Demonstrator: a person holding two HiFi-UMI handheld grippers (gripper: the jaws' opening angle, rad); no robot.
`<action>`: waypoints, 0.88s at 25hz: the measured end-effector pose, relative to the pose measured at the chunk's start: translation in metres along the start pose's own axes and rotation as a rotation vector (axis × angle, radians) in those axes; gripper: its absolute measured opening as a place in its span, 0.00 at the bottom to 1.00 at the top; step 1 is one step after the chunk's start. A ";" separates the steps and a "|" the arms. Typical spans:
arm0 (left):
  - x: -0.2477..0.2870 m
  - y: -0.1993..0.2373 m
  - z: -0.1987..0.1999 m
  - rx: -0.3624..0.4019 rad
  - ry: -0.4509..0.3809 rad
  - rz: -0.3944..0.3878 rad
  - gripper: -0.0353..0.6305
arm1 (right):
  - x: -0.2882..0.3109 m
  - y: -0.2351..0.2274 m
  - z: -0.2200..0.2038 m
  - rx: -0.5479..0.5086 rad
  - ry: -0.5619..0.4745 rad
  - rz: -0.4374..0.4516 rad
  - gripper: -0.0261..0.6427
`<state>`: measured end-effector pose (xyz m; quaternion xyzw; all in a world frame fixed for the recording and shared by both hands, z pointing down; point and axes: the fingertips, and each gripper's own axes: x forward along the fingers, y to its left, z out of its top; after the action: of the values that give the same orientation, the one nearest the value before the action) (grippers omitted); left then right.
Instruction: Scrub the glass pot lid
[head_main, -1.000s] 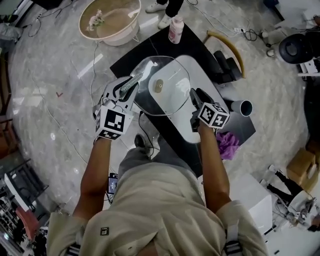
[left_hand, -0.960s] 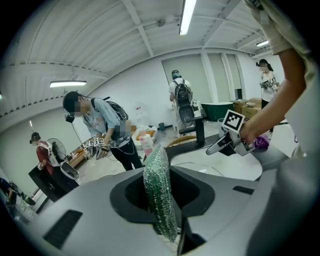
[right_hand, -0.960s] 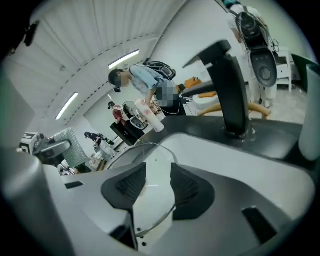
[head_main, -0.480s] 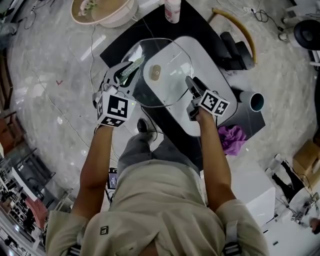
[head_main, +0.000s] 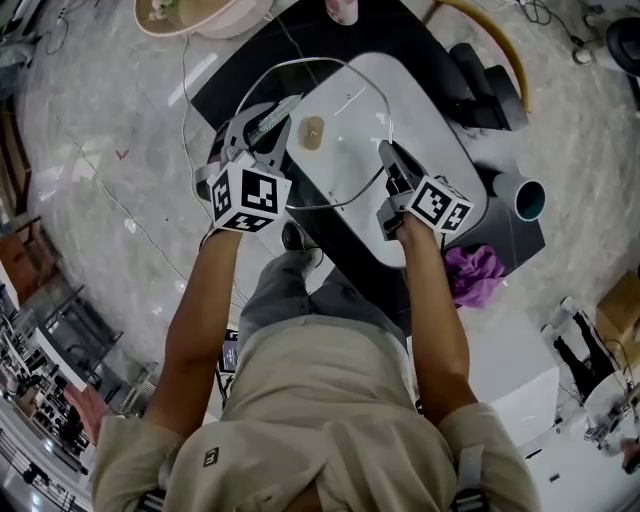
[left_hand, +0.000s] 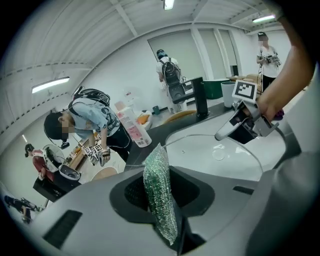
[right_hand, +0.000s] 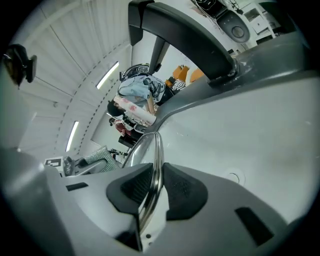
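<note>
The glass pot lid (head_main: 335, 150), steel-rimmed with a tan knob (head_main: 312, 132), lies over the white tabletop (head_main: 430, 120). My right gripper (head_main: 390, 168) is at the lid's right edge. Its jaws have just been closing, and the rim (right_hand: 156, 150) is now pinched between the dark pads of the right gripper (right_hand: 154, 187). My left gripper (head_main: 266, 122) is at the lid's left edge, shut on a green mesh scrub pad (head_main: 276, 116). In the left gripper view the scrub pad (left_hand: 159, 175) stands upright in the left gripper (left_hand: 158, 197), with the lid (left_hand: 220, 160) and the right gripper (left_hand: 225, 132) beyond it.
A black mat (head_main: 230, 85) lies under the white top. A pink bottle (head_main: 340, 8) and a beige basin (head_main: 190, 15) are at the far side. A grey tube (head_main: 525, 197) and a purple cloth (head_main: 472, 272) lie at the right. People stand in the background (left_hand: 95, 125).
The left gripper with the scrub pad has come down and closer to the lid's left rim. The lid and the right gripper have sunk a little toward the white top.
</note>
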<state>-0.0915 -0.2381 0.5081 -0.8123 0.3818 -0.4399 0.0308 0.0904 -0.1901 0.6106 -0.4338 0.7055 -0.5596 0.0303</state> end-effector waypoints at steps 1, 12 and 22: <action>0.005 -0.002 -0.002 0.006 0.011 0.004 0.20 | -0.002 0.001 0.001 -0.003 0.001 -0.005 0.15; 0.052 -0.051 0.006 0.065 0.062 -0.117 0.19 | -0.010 0.025 0.010 0.041 -0.030 0.068 0.15; 0.020 -0.167 0.044 0.049 -0.045 -0.406 0.20 | -0.006 0.031 0.022 0.045 -0.037 0.093 0.15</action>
<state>0.0467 -0.1461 0.5593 -0.8811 0.1988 -0.4281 -0.0303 0.0881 -0.2033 0.5743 -0.4098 0.7117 -0.5651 0.0790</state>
